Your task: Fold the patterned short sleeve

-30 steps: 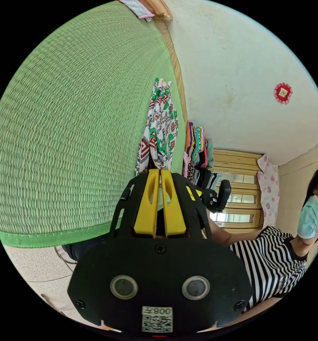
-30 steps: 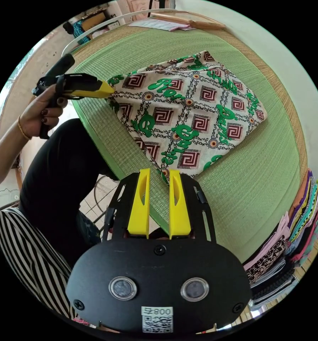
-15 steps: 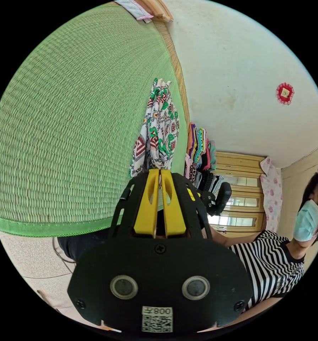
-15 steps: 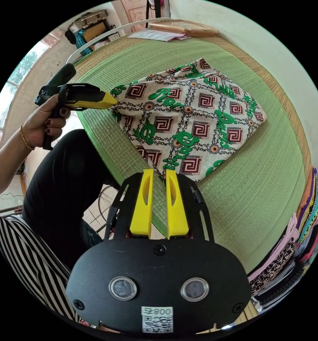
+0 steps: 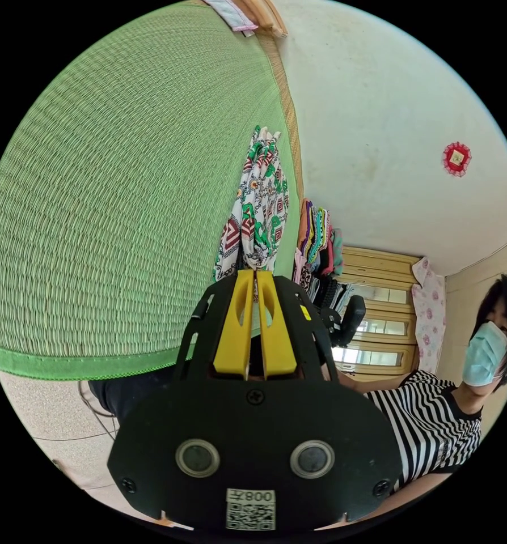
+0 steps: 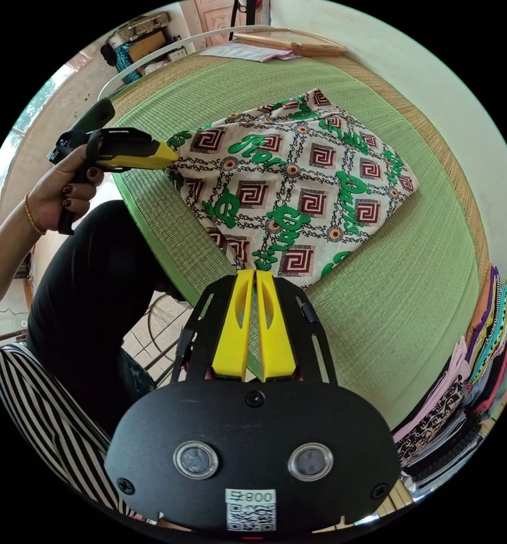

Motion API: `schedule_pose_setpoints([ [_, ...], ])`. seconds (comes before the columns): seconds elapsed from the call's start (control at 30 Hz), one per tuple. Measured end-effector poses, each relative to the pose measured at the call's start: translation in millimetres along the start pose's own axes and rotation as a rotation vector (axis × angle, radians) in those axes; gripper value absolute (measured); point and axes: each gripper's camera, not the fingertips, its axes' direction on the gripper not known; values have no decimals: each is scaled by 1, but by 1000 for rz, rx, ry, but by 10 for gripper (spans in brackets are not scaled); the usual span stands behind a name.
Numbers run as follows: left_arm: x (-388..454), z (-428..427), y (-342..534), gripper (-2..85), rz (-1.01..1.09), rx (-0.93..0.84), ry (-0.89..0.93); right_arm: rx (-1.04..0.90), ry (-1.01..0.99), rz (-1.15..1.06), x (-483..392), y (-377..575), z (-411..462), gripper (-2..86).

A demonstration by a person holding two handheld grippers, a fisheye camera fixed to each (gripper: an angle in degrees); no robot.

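Green mat (image 6: 412, 294) — patterned shirt (image 6: 299, 187) flat; left gripper (image 6: 171, 156), right gripper (image 6: 256, 273) both clamped on corners.

patterned short sleeve (image 6: 299, 187) | cream, green-maroon print | folded | two near corners lifted

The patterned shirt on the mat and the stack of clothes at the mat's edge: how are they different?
The patterned shirt lies alone, spread flat on the green mat; the stack of clothes holds many pieces folded small and piled up. The shirt has both grippers clamped on its corners, left gripper and right gripper; nothing touches the stack. The shirt shows one cream, green and maroon print; the stack mixes many colours. Both rest on the mat.
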Motion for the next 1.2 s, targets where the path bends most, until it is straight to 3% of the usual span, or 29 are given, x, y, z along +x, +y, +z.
schedule_pose_setpoints([
  [0.3, 18, 4, 3, 6, 50, -22, 13, 68, 34, 24, 9, 24, -34, -1],
  [0.57, 5, 25, 9, 6, -18, -96, -53, -71, 6, -5, 5, 41, 9, -4],
  [0.83, 20, 32, 21, 5, 5, -122, -59, -15, -85, 69, 23, 56, 0, -4],
  [1.1, 44, 46, 29, 3, 68, -45, -42, 61, -145, 110, 35, 55, -5, -4],
  [1.2, 41, 59, 25, 4, 52, -36, -143, 1, -146, 122, 37, 57, 16, -3],
])
